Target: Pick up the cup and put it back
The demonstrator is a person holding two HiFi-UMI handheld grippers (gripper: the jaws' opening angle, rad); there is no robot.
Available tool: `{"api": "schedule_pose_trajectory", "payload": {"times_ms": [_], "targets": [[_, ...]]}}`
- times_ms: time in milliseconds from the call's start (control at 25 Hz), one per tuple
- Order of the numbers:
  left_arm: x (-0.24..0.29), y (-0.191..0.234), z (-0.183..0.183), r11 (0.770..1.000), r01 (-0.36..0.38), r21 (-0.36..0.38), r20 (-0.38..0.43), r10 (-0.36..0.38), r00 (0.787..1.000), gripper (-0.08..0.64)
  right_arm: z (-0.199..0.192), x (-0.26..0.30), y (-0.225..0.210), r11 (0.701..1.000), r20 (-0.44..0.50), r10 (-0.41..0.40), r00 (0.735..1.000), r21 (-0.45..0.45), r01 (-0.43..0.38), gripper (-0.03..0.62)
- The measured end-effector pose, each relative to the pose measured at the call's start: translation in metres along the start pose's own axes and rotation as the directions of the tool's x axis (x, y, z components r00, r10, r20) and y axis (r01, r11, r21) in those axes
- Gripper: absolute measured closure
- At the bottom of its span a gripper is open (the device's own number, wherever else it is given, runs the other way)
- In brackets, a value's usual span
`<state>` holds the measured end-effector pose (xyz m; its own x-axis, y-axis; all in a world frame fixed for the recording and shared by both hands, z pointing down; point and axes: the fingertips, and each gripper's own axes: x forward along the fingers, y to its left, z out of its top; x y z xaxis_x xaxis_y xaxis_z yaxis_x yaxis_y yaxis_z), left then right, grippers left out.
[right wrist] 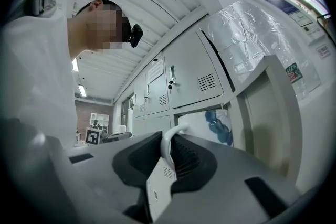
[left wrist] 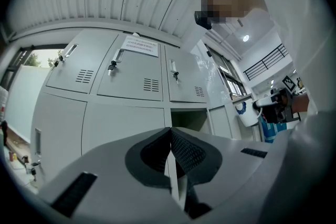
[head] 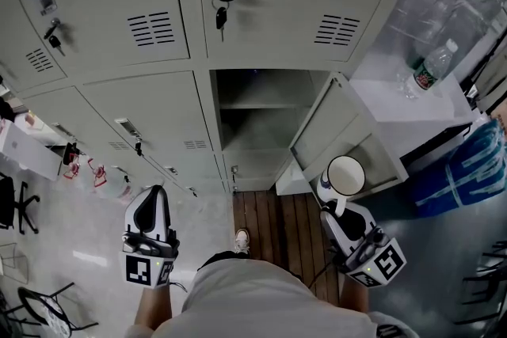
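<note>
Right gripper view first: the right gripper (right wrist: 171,148) pinches the handle (right wrist: 168,137) of the cup (right wrist: 207,126), which hangs just outside the open locker (head: 261,123). The left gripper (left wrist: 170,136) is closed and empty. Best to keep the cup level, clear the door (head: 337,131), and seat it before letting go.

A shelf (head: 265,104) inside the open locker (head: 261,134) is noted ahead and left of the right claw (head: 339,206). A bottle (head: 434,66) is borne by the white ledge (head: 396,103) beyond, to its right. A shoe (head: 242,240) is recorded on wood flooring (head: 273,214) just left.
</note>
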<state>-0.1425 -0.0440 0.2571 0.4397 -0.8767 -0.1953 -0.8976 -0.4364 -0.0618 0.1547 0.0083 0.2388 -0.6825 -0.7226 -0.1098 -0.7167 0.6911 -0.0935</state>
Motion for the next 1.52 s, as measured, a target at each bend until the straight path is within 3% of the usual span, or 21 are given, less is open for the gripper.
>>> {"api": "schedule_pose_trajectory", "payload": {"times_ms": [360,720,920,1520], "targets": [[0.000,0.000,-0.013,1.000,-0.008,0.002,-0.035,0.008,0.999,0.538,-0.010,0.013,0.000,1.000,-0.023,0.015,1.000,-0.010,-0.015,0.537],[0.014,-0.012,-0.013,1.000,0.014,0.000,-0.001,-0.014,1.000,0.538,-0.033,0.058,-0.002,0.994,-0.028,0.082,0.996,-0.064,-0.084,0.537],[0.021,-0.013,-0.015,1.000,0.014,-0.009,0.002,-0.014,1.000,0.538,-0.051,0.086,-0.017,0.995,-0.025,0.073,0.997,-0.065,-0.074,0.537],[0.024,-0.029,-0.065,0.996,0.058,-0.070,-0.104,-0.065,0.992,0.538,-0.147,0.164,-0.062,0.996,-0.095,0.063,0.993,-0.064,-0.069,0.537]]}}
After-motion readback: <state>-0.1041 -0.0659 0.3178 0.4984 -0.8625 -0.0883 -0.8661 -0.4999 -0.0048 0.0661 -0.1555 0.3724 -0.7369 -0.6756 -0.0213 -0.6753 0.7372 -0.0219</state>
